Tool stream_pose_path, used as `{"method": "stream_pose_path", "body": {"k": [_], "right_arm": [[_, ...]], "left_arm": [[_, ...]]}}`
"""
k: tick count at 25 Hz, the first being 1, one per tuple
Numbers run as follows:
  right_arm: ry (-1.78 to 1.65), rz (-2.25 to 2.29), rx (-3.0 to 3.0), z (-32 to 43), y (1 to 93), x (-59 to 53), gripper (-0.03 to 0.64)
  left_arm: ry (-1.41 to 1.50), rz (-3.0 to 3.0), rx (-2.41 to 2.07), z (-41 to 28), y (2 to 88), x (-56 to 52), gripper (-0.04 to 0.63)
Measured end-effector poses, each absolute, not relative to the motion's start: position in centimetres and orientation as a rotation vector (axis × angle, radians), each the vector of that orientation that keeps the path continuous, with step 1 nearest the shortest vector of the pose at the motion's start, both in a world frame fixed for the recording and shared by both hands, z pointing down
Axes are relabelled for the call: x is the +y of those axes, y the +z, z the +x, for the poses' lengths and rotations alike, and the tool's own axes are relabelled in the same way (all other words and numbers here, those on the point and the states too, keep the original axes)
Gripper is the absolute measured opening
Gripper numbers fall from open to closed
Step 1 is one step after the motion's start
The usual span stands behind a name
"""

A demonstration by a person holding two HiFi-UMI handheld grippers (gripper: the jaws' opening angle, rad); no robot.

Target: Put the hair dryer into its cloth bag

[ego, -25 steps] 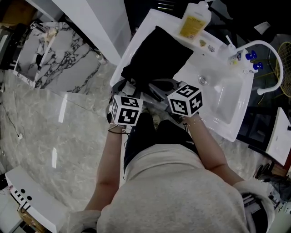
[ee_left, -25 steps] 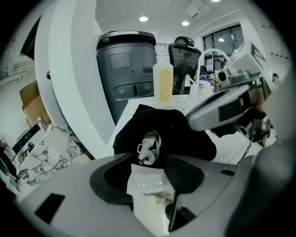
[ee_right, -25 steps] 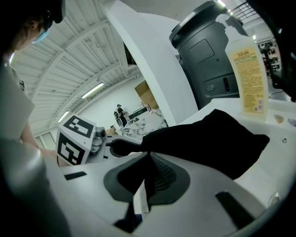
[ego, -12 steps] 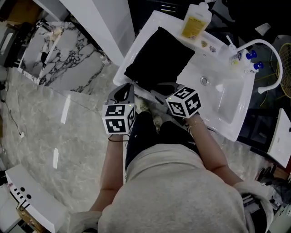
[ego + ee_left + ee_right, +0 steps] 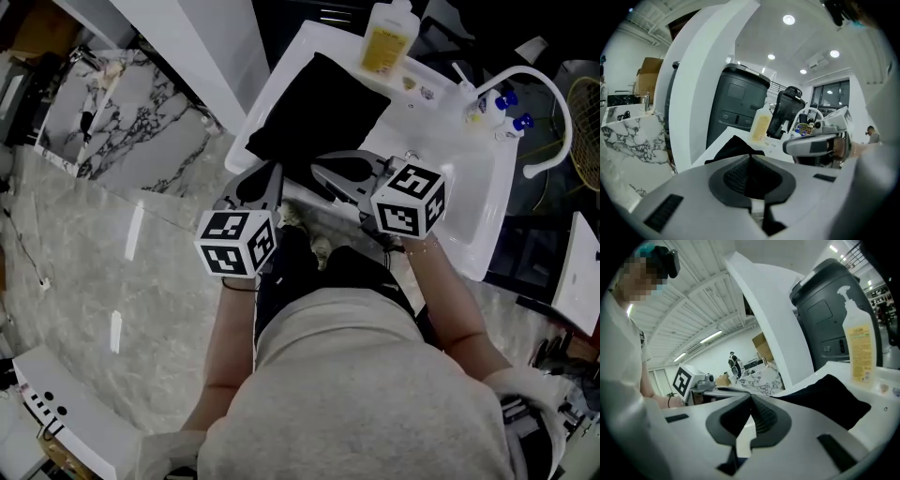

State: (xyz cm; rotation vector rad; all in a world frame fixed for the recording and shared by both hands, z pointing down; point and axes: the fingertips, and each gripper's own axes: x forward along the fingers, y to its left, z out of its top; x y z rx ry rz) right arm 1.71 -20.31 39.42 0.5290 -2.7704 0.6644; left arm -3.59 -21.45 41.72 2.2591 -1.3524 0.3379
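The person is standing at a white sink counter (image 5: 281,84) and is holding both tools in front of the body, above the near edge of the counter. The left tongs (image 5: 270,173) are pressed together, and nothing is lying between them. The right tongs (image 5: 319,172) are also pressed together and are carrying nothing.

The black cloth bag (image 5: 319,108) is lying on the flat part of the counter, left of the basin (image 5: 450,178), and a yellow soap bottle (image 5: 384,42) is standing behind it. The long axis of the bag is running away from the person, from the near left corner towards the bottle. The near end of the bag is lying just ahead of both tongs. The left tongs are pointing at its near left corner, while the right tongs are pointing across towards its near edge, so both seem about equally near.

The hair dryer is not showing in the open in any view. I cannot tell whether it is inside the bag, so I am judging that the coming move is turning on the near end of the bag.
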Motion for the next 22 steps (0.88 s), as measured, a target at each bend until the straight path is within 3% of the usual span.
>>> {"method": "stream_pose_path", "body": {"k": [22], "right_arm": [[0.458, 0.518, -2.729, 4.5, 36.4, -18.8, -0.002]], "left_arm": [[0.391, 2.355, -1.188, 1.9, 39.9, -20.9, 0.008]]}}
